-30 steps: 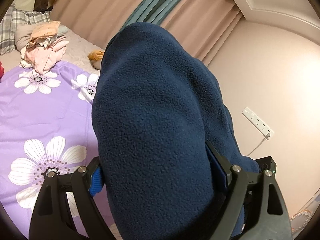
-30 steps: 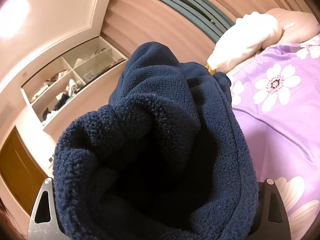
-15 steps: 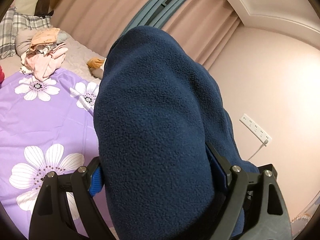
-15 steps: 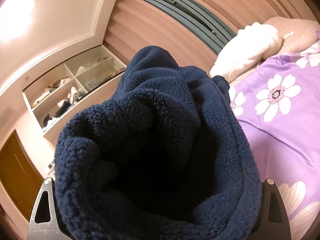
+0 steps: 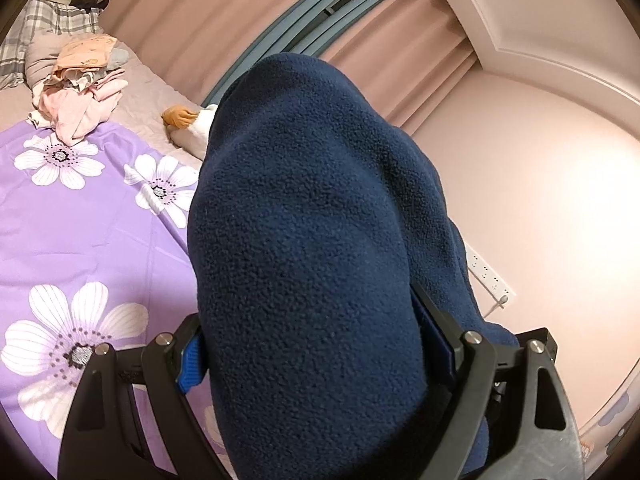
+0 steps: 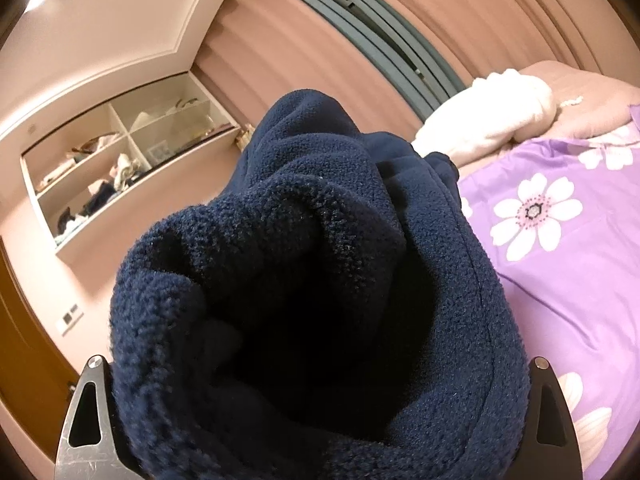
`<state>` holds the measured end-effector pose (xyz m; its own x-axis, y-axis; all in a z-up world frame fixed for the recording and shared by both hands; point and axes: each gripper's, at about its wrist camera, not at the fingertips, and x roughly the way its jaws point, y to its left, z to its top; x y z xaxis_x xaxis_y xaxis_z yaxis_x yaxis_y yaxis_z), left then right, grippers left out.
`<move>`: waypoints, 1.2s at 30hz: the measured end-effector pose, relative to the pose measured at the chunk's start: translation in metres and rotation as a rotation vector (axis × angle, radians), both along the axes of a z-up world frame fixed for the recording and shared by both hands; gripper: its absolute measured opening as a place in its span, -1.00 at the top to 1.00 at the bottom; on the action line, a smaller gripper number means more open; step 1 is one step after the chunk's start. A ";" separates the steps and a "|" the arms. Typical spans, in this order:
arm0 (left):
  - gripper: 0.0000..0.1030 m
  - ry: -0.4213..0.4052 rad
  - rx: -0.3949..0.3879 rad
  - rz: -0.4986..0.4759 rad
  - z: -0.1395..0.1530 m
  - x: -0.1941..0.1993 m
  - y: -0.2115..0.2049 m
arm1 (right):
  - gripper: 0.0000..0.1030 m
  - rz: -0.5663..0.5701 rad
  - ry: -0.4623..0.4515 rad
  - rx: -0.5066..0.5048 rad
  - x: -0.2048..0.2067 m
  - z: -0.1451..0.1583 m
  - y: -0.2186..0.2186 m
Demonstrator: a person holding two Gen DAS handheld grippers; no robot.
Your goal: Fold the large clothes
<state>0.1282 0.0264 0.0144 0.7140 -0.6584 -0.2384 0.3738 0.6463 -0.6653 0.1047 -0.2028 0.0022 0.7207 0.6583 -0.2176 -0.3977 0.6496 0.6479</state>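
**The blue fleece is up in the air, and the folding has hardly begun**

I am in a bedroom with pink curtains [image 5: 248,36] and pink walls. Below me is the bed [image 5: 72,216], covered with a purple sheet with big white flowers. A small heap of pink clothes [image 5: 80,96] lies far up the bed, well away from me. In my right view I can see a white pillow [image 6: 492,120] and a wall shelf [image 6: 120,160] full of odds and ends.

The big dark blue fleece [image 5: 312,248] is the thing I have to fold. It is not lying on the bed. I hold it up with both tools. My left gripper [image 5: 316,356] has its jaws partly closed on a thick bunch of the fleece, with the blue pads pressed against it on both sides. My right gripper [image 6: 316,404] holds another bunch. The cloth fills the gap there, so I cannot see the jaw tips, but the fleece [image 6: 320,280] is packed tight between them.

How much is done? I think very little. The fleece looks lumpy and bunched, and I see no neat fold in it.

What is left, I think: lay it flat on the purple sheet, smooth it, and fold it. Whether the pink heap needs folding too, I cannot tell.
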 end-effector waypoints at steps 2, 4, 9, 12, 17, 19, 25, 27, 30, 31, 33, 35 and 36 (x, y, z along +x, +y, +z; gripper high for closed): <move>-0.68 0.011 0.013 0.008 -0.001 0.005 0.003 | -0.76 0.018 0.016 -0.003 0.011 -0.003 0.004; -0.68 0.021 0.024 0.020 -0.003 0.010 0.005 | -0.76 0.028 0.025 0.010 0.017 -0.007 0.004; -0.68 0.046 0.041 0.045 -0.007 0.021 0.007 | -0.76 0.046 0.026 0.038 0.032 -0.017 0.004; -0.68 0.033 0.041 0.069 -0.008 0.027 0.008 | -0.76 0.045 0.005 0.036 0.037 -0.016 0.005; -0.68 0.026 0.032 0.099 -0.010 0.046 0.012 | -0.76 0.040 0.001 -0.013 0.056 -0.003 0.010; -0.68 0.029 0.001 0.102 -0.015 0.057 0.017 | -0.76 0.030 0.002 -0.024 0.066 -0.002 0.014; -0.68 0.027 0.020 0.087 -0.025 0.091 0.019 | -0.76 0.003 0.019 -0.026 0.087 -0.015 0.023; -0.68 0.005 0.035 0.087 -0.031 0.101 0.017 | -0.76 0.011 0.019 -0.014 0.098 -0.023 0.020; -0.68 0.013 0.059 0.081 -0.044 0.121 0.013 | -0.76 0.006 0.047 0.016 0.114 -0.038 0.016; -0.68 0.017 0.075 0.074 -0.051 0.131 0.010 | -0.76 -0.003 0.060 0.029 0.118 -0.045 0.015; -0.68 0.035 0.087 0.057 -0.062 0.143 0.005 | -0.76 -0.035 0.097 0.063 0.122 -0.061 0.012; -0.68 0.070 0.098 0.050 -0.078 0.161 -0.002 | -0.76 -0.079 0.107 0.059 0.124 -0.075 0.011; -0.68 0.087 0.116 0.044 -0.088 0.170 -0.007 | -0.76 -0.093 0.119 0.054 0.128 -0.084 0.009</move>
<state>0.2982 0.0189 -0.0739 0.7149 -0.5913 -0.3732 0.2878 0.7353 -0.6136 0.2325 -0.1937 -0.0818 0.7505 0.6025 -0.2715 -0.2555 0.6434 0.7216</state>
